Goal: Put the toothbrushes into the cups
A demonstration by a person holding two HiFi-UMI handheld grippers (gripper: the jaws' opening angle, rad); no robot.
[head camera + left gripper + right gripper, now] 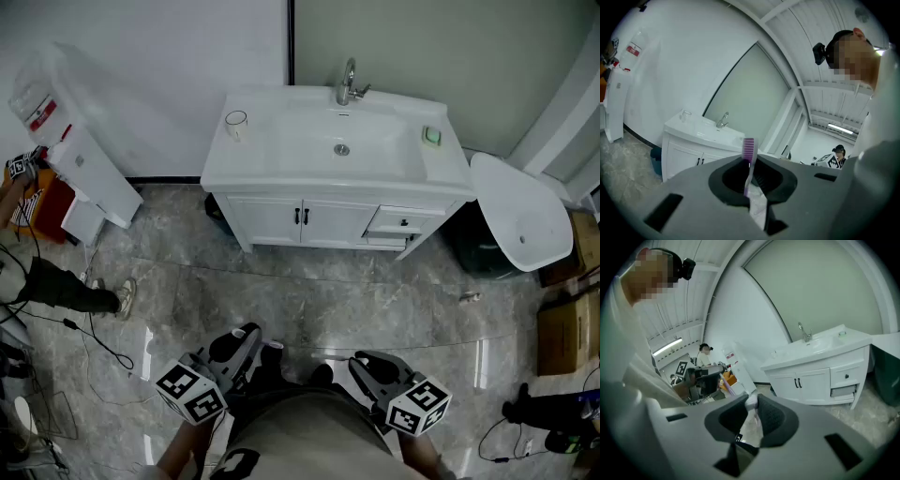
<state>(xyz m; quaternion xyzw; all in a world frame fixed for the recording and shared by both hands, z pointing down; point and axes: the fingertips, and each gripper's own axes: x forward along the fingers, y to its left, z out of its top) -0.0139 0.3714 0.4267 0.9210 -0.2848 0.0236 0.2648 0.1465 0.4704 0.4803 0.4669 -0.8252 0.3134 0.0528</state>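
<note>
Purple toothbrush point(749, 149) stands clamped in my left tongs point(751, 160): the jaws are drawn in narrow on its handle, the bristle head rising just past the tips and the paler lower handle running back between the pads. My right tongs point(752, 398) are likewise closed narrow on a pale toothbrush point(750, 403), its whitish head sitting at the jaw tips; finer detail of it is blurred. From the head view both tools are held low and close to my body, left tongs point(251, 336) and right tongs point(361, 361) side by side over the grey marbled floor point(309, 291), each pointing toward the white vanity point(281, 220) and well apart from it. One clear cup point(235, 123) is noted on the vanity top at its rear left corner, upright, to the left of the basin point(309, 141); the same cup point(685, 114) shows in the left gripper view. I can make out no second cup. A chrome faucet point(347, 82) stands at the back centre of the basin, and a small green item point(431, 136) lies on the top at the right. The cabinet front carries two doors with dark handles and drawers at the right. Another person's leg and shoe point(120, 298) show on the floor to the left.
</note>
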